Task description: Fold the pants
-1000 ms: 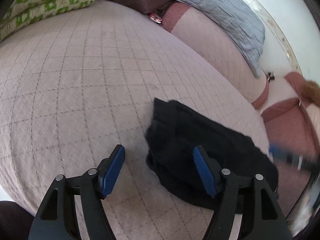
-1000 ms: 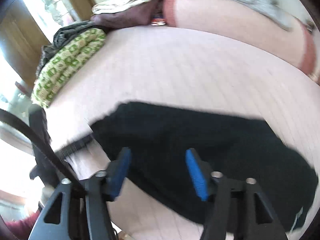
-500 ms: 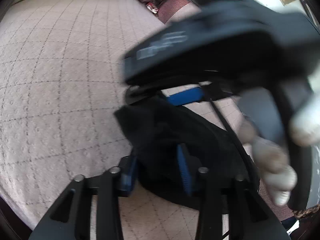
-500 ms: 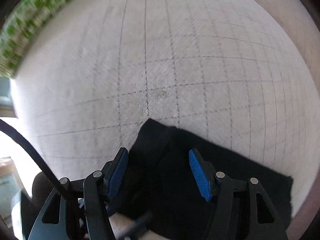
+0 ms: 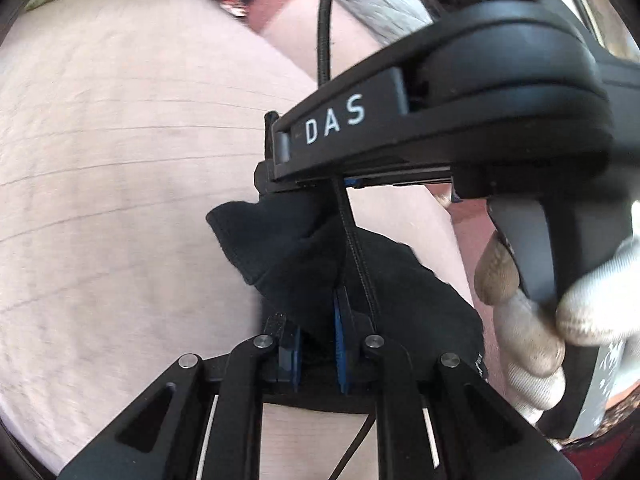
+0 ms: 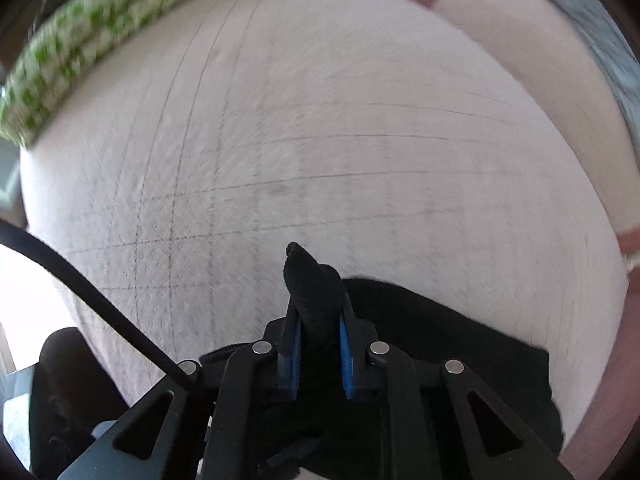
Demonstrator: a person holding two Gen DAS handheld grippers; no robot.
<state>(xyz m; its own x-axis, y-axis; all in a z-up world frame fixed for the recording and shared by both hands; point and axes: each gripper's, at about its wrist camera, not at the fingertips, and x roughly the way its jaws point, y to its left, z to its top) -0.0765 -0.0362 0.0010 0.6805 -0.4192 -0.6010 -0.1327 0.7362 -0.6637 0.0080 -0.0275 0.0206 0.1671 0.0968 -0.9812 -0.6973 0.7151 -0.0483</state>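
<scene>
Black pants (image 5: 292, 248) lie bunched on a pale quilted bed (image 5: 120, 160). My left gripper (image 5: 316, 344) is shut on a fold of the pants near the bed's front edge. The right gripper's body, marked DAS (image 5: 440, 120), crosses just above and beyond it, held by a gloved hand (image 5: 560, 320). In the right wrist view my right gripper (image 6: 318, 340) is shut on another bunch of the pants (image 6: 316, 284), which pokes up between the blue pads. The rest of the pants (image 6: 460, 344) trails off to the right.
A green patterned blanket (image 6: 80, 52) lies along the bed's far left. A grey quilt (image 5: 376, 4) and pinkish pillows (image 6: 540, 80) lie at the head side. A black cable (image 6: 88, 288) runs past the right gripper.
Both grippers have closed on the pants; they were open a second ago. The right gripper has moved in close above the left one, and the cloth is lifted and bunched.
</scene>
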